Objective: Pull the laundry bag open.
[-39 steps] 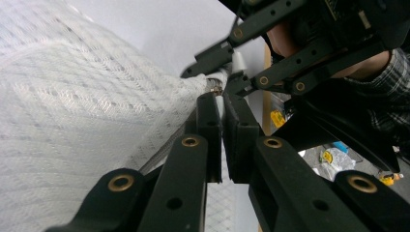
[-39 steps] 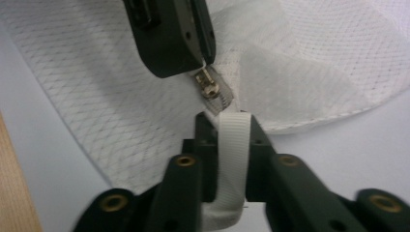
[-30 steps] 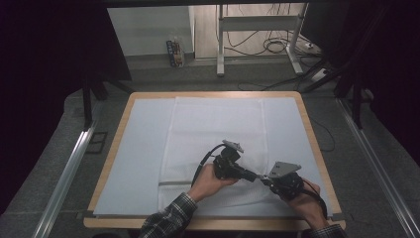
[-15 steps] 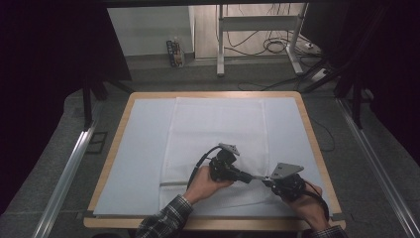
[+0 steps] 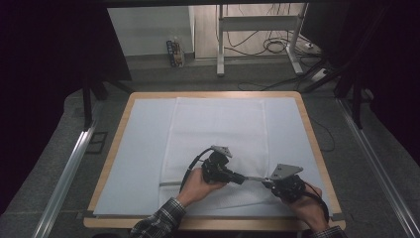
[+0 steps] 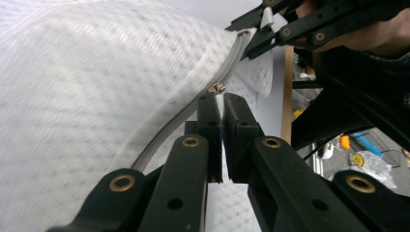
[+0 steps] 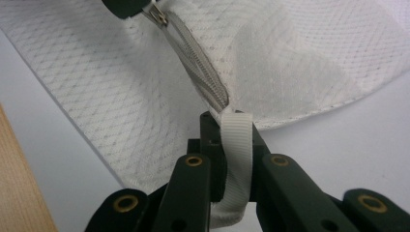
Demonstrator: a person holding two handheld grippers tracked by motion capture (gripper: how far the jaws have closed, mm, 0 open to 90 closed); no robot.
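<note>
A white mesh zip bag (image 5: pixel 218 134) lies flat on the pale mat. Its grey zipper (image 7: pixel 198 67) runs near the front edge, between my two grippers. My left gripper (image 5: pixel 241 179) (image 6: pixel 222 100) is shut on the pull tab of the metal slider (image 6: pixel 217 88). My right gripper (image 5: pixel 265 182) (image 7: pixel 233 120) is shut on the white ribbon loop (image 7: pixel 237 140) at the zipper's end. The grippers point at each other, and the zipper (image 5: pixel 253 178) is stretched taut between them. The bag's corner is lifted slightly off the mat.
The pale mat (image 5: pixel 143 144) covers a wooden table (image 5: pixel 317 148). The far half of the bag and the mat on both sides are bare. Beyond the table are desk legs (image 5: pixel 220 44) and floor cables, with a metal rail (image 5: pixel 69 168) at the left.
My left gripper has slid a little to the left and toward the person with the slider, widening the gap to the right gripper. The right gripper has stayed almost still.
</note>
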